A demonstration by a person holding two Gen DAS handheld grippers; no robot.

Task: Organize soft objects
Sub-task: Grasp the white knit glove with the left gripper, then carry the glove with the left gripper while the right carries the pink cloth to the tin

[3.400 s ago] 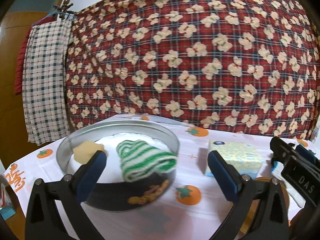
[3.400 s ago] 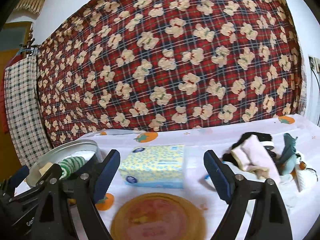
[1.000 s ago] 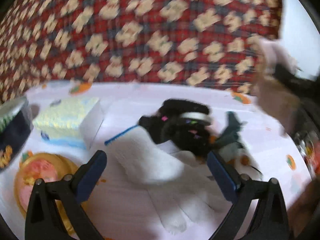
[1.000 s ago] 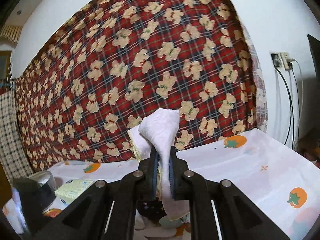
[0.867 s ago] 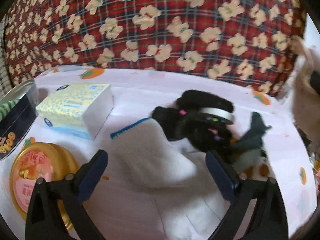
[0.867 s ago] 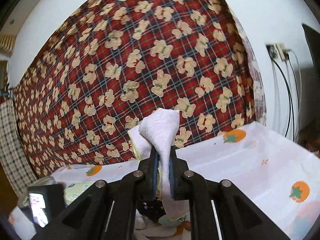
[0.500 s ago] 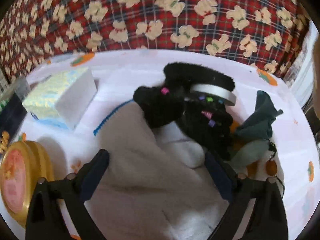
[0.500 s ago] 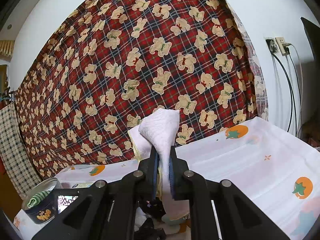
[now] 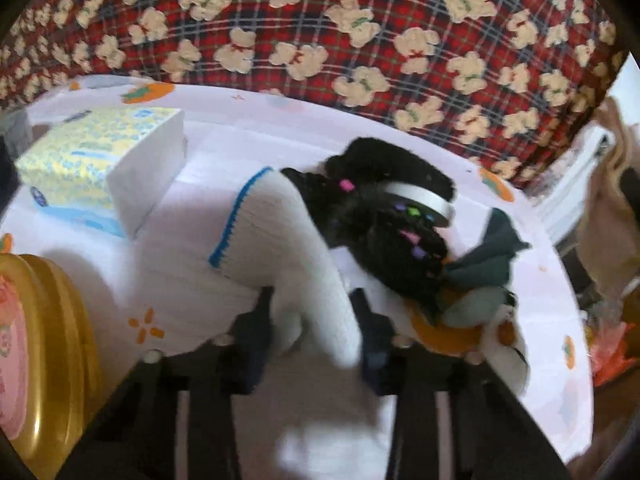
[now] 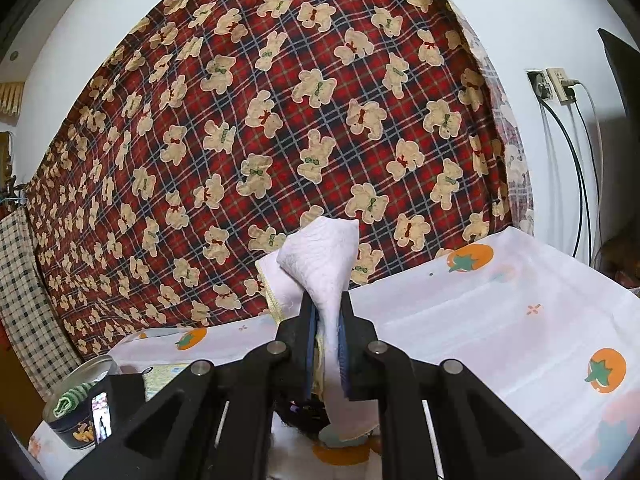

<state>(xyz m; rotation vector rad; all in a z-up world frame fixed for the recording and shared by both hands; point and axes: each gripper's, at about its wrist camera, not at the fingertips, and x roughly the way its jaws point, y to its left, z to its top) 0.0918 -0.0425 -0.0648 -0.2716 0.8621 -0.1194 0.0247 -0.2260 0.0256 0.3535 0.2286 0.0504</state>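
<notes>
While your left hand-held gripper [image 9: 316, 320] had gaped over the bench [image 9: 248, 148] a second earlier, it was now dropped lower and pinched onto the white blue-cuffed glove [image 9: 276, 256], whose bunched knit sat between the pads, cuff lying ahead beside the black fuzzy items [image 9: 384, 216]. Your right hand-held gripper [image 10: 326, 344] stayed clenched on the pale pink cloth [image 10: 324, 256], lifted above the bench.

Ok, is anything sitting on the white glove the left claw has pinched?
Yes. The black fuzzy bundle overlaps the white glove at its cuff end, beyond the left claw, so lifting will likely drag it.
</notes>
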